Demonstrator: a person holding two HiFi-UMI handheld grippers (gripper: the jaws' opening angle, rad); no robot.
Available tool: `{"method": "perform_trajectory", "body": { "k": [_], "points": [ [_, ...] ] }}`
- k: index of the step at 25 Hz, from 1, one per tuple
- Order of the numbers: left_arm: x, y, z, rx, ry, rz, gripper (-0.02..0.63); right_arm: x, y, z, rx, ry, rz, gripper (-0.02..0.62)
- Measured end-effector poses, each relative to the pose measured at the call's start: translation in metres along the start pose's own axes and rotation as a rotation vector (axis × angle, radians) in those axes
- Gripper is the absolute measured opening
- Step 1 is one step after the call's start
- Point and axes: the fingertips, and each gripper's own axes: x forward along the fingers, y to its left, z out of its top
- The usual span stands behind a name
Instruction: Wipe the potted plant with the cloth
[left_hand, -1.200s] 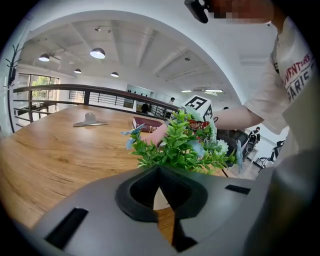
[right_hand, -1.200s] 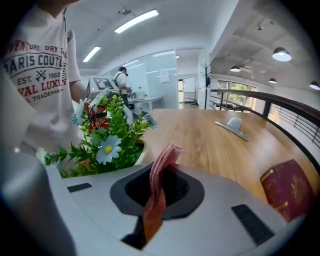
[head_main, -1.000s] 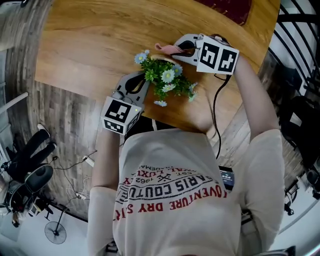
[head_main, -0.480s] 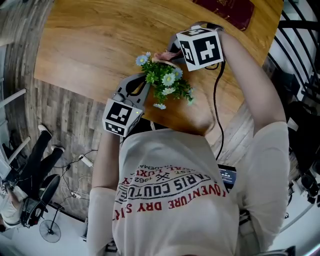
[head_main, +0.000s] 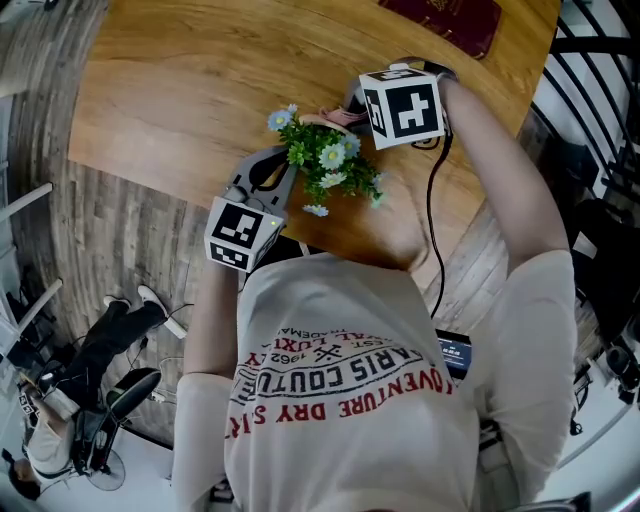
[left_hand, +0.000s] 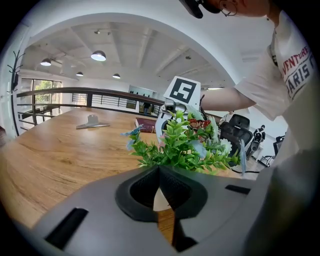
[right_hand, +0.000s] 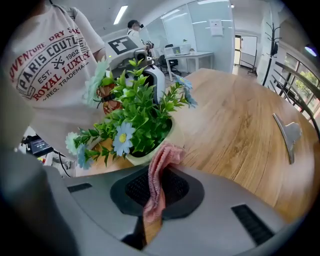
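Observation:
A small potted plant (head_main: 328, 165) with green leaves and pale blue daisies stands in a cream pot (right_hand: 150, 159) near the wooden table's front edge. My right gripper (head_main: 342, 112) reaches in from the far side, steeply tilted down, shut on a pink cloth (right_hand: 159, 175). The cloth's (head_main: 332, 117) free end lies against the pot's rim. My left gripper (head_main: 288, 165) comes from the near side, shut, its tips (left_hand: 159, 169) at the pot under the leaves. Whether they pinch the rim is hidden.
A dark red book (head_main: 445, 20) lies at the table's far edge, and a metal clip (right_hand: 287, 134) lies further out on the wood. A black cable (head_main: 432, 200) hangs from the right gripper over the table edge (head_main: 340, 245).
The right gripper has tipped more steeply downward and its marker cube has swung round, bringing the cloth onto the pot's rim. The left gripper and plant have stayed put.

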Motion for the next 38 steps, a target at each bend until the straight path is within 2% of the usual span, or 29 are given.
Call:
{"method": "perform_trajectory", "body": {
  "k": [10,17,20,24,28,33,38],
  "points": [
    [0.002,-0.002,-0.001,0.011,-0.001,0.01,0.015,0.012,0.028,-0.022,0.124,-0.07,-0.056,0.04],
    [0.0,0.0,0.001,0.022,-0.017,0.008,0.015,0.02,0.052,-0.028,0.211,-0.11,-0.056,0.04],
    [0.001,0.0,0.001,0.033,-0.007,0.01,0.015,0.011,0.058,-0.035,0.256,-0.126,-0.095,0.04],
    [0.001,0.002,0.001,0.087,0.023,0.048,0.015,-0.012,0.046,-0.05,0.334,-0.128,-0.238,0.04],
    [-0.012,0.003,0.016,0.093,-0.019,0.073,0.015,-0.041,0.032,-0.051,0.44,-0.132,-0.425,0.04],
    [-0.037,0.009,0.044,0.16,-0.067,0.119,0.015,-0.081,0.017,-0.031,0.559,-0.199,-0.599,0.04],
    [-0.06,0.021,0.085,0.204,-0.16,0.121,0.015,-0.127,0.002,0.003,0.636,-0.318,-0.77,0.04]
  ]
}}
